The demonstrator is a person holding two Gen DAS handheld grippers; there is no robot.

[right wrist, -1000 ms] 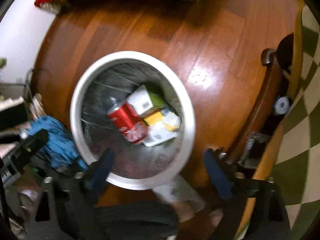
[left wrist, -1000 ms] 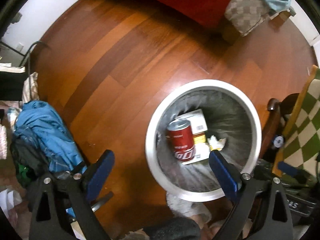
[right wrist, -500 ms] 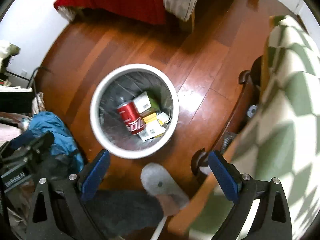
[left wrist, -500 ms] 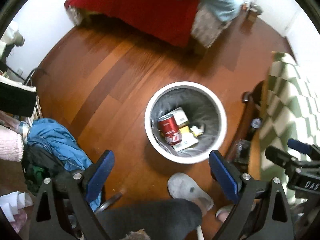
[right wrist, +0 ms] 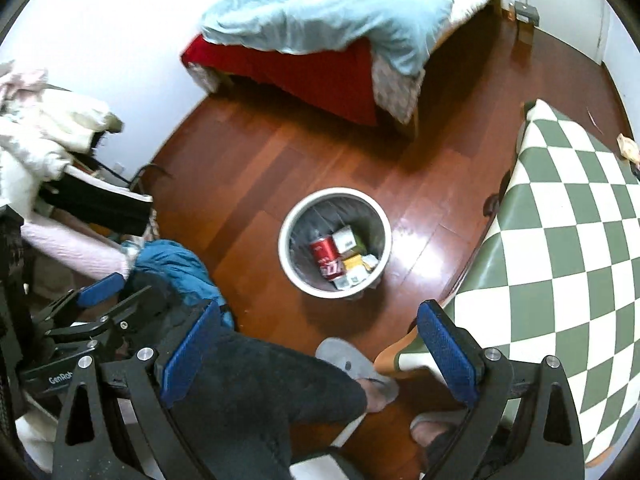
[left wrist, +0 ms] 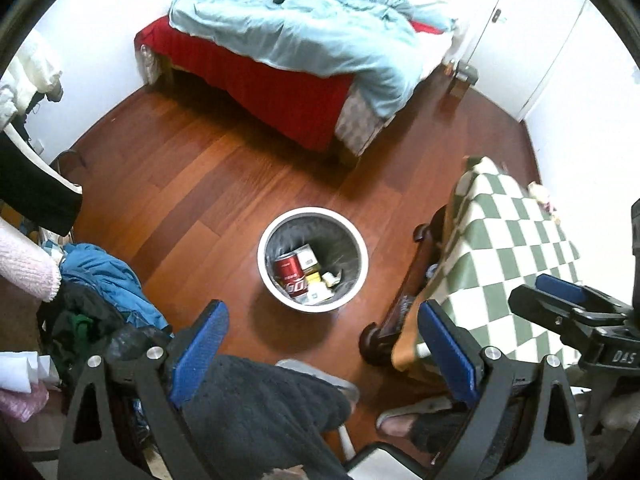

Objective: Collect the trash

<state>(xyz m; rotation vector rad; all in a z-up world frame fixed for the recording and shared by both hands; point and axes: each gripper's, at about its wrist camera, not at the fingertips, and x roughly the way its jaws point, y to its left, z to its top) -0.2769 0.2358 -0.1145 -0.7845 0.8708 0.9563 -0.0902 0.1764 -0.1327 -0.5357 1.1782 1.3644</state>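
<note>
A white round trash bin (left wrist: 280, 232) (right wrist: 294, 216) stands on the wooden floor. It holds a red can (left wrist: 289, 274) (right wrist: 325, 254), small boxes (right wrist: 346, 240) and crumpled paper (left wrist: 331, 278). My left gripper (left wrist: 324, 350) is open and empty, high above the floor and nearer than the bin. My right gripper (right wrist: 316, 344) is open and empty, also high above the bin. A small crumpled piece of trash (right wrist: 627, 145) lies on the checkered table at the far right; it also shows in the left wrist view (left wrist: 541, 196).
A table with a green and white checkered cloth (left wrist: 516, 248) (right wrist: 568, 216) stands right of the bin. A bed with a blue quilt (left wrist: 312, 32) is at the back. A pile of clothes (left wrist: 100, 280) (right wrist: 176, 268) lies at the left. My legs and slippers (right wrist: 356, 364) are below.
Both grippers have risen and pulled back from just over the bin. The bin looks much smaller now, and the bed and the table top have come into view.
</note>
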